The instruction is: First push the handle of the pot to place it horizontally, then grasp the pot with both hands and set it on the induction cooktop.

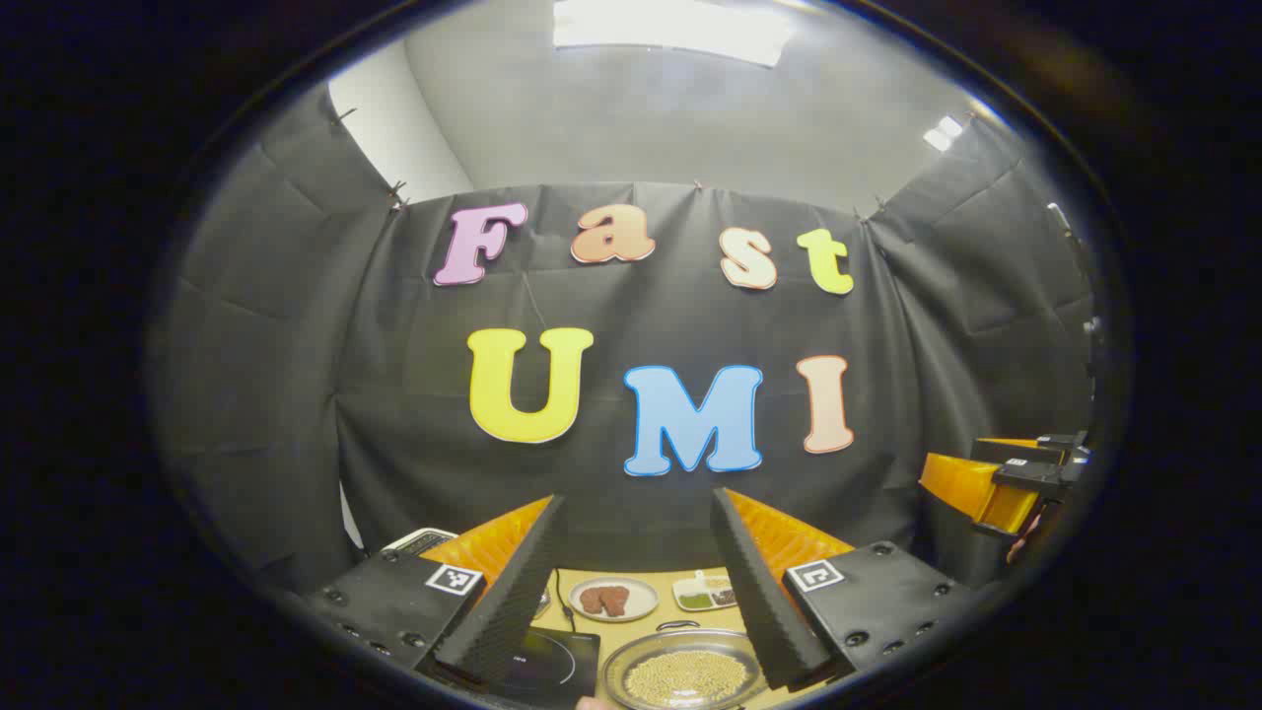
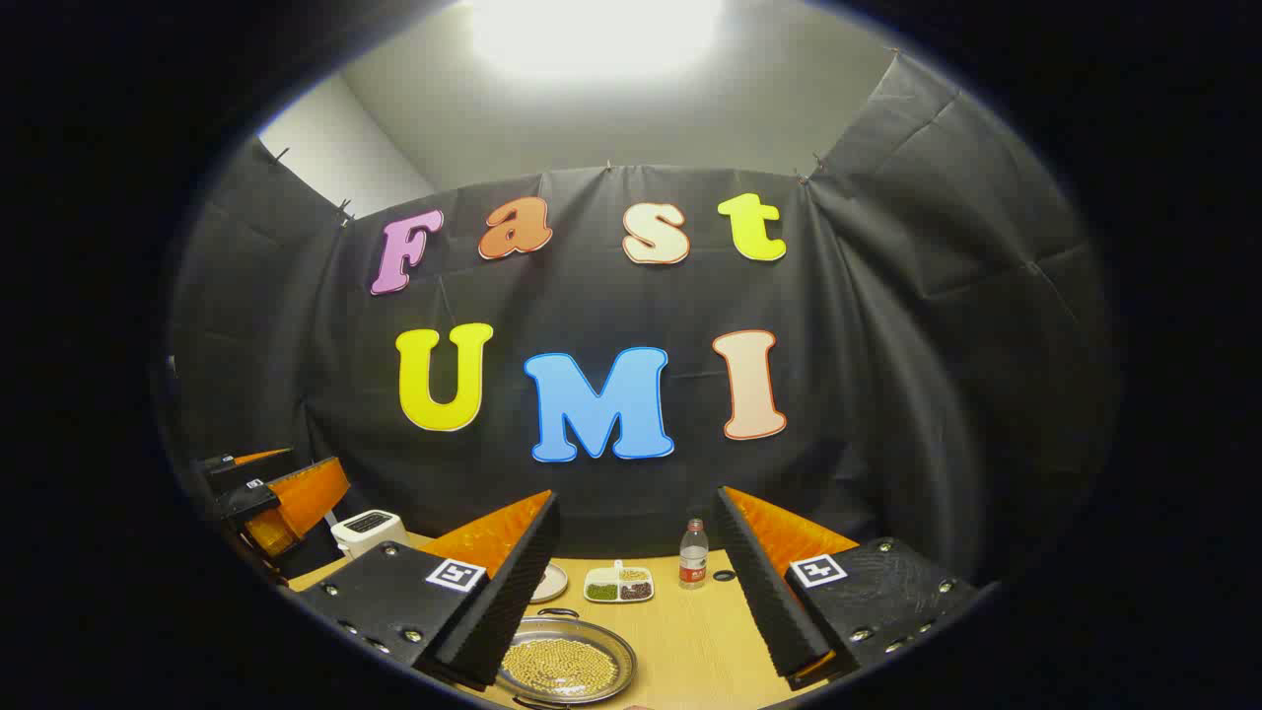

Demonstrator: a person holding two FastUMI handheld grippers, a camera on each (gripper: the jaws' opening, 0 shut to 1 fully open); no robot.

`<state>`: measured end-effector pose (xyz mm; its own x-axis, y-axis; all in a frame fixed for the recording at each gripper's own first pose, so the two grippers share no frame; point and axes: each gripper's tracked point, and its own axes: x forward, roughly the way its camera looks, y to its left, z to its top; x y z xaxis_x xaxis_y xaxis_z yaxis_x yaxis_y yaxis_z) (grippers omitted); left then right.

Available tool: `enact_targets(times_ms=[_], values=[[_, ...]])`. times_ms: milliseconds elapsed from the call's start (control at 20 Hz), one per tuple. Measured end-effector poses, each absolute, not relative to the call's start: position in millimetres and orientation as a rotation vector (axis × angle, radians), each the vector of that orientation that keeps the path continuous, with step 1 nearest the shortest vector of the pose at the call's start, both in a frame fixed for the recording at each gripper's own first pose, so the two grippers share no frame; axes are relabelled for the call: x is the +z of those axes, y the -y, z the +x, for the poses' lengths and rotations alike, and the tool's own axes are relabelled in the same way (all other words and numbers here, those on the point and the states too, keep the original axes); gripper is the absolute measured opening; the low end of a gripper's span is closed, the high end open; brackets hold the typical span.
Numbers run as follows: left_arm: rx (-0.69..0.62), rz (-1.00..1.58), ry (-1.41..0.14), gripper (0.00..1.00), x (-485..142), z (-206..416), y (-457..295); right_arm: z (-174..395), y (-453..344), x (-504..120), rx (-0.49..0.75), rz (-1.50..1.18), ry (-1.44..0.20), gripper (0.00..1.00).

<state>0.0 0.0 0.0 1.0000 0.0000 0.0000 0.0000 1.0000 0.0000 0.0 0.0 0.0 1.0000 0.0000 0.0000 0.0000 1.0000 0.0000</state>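
On the wooden worktop (image 2: 690,641), low between the raised grippers, sits the pot (image 2: 564,671), a shallow lidded pan full of pale beans, with one small loop handle (image 2: 557,613) at its far rim; its other handle and long axis I cannot tell. Left of it in the left gripper view lies the black induction cooktop (image 1: 552,663). Left gripper (image 1: 637,592) and right gripper (image 2: 637,592) both hang above with jaws released, grasping nothing. Beyond stand a plate of meat (image 1: 613,599), a divided dish (image 2: 619,584), a bottle (image 2: 693,554) and a toaster (image 2: 370,531).
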Motion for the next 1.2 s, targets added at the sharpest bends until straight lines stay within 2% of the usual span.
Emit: enact_targets(times_ms=[50,950,1200], values=[[0.002,0.002,0.003,0.99,1.5,0.7,-0.1,1.0,0.0,1.4,0.001,0.000,0.001,0.96],[0.003,0.001,0.008,0.96,-0.6,6.3,-9.1,2.1,-3.4,-3.6,-0.008,-0.017,-0.011,0.96],[0.004,0.004,0.002,0.99,-4.0,4.1,-10.3,0.3,-3.2,-10.7,-0.011,-0.022,-0.028,0.96]])
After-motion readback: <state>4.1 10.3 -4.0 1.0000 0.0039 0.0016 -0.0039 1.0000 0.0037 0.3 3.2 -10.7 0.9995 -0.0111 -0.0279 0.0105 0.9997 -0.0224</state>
